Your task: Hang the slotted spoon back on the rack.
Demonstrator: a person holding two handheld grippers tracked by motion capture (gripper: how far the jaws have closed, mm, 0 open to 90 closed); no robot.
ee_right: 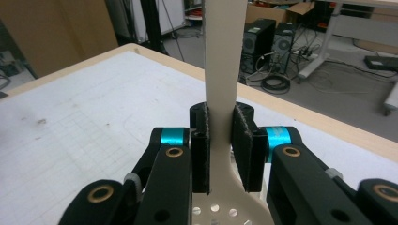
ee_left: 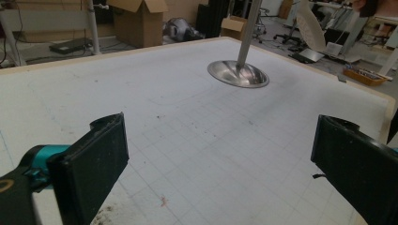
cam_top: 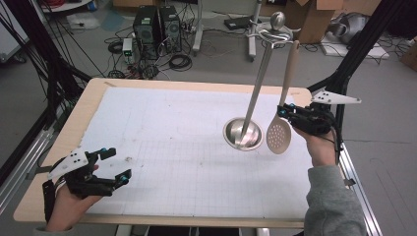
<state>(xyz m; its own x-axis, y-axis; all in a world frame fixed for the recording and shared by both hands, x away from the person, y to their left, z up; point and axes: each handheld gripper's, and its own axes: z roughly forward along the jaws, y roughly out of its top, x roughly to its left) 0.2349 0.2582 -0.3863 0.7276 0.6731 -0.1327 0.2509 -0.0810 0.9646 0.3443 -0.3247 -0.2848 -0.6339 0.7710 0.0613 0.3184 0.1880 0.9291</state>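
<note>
Right now the right gripper is clamping its two black pads on the flat handle of a beige slotted spoon, just above where the handle is widening into the perforated bowl. From the high view, the spoon is hanging upright at the right side of the table, with its handle top up at the hook of a metal utensil stand and its bowl hovering just beside the stand's round base. In the right gripper view the handle is rising straight up between the pads, and holes in the spoon's bowl are showing below them.

Meanwhile the left gripper is resting at the near left of the table, well apart from the stand, with its jaws standing wide apart and nothing between them. In the left gripper view the white gridded mat is lying between the jaws, and the stand's base is sitting farther off.
</note>
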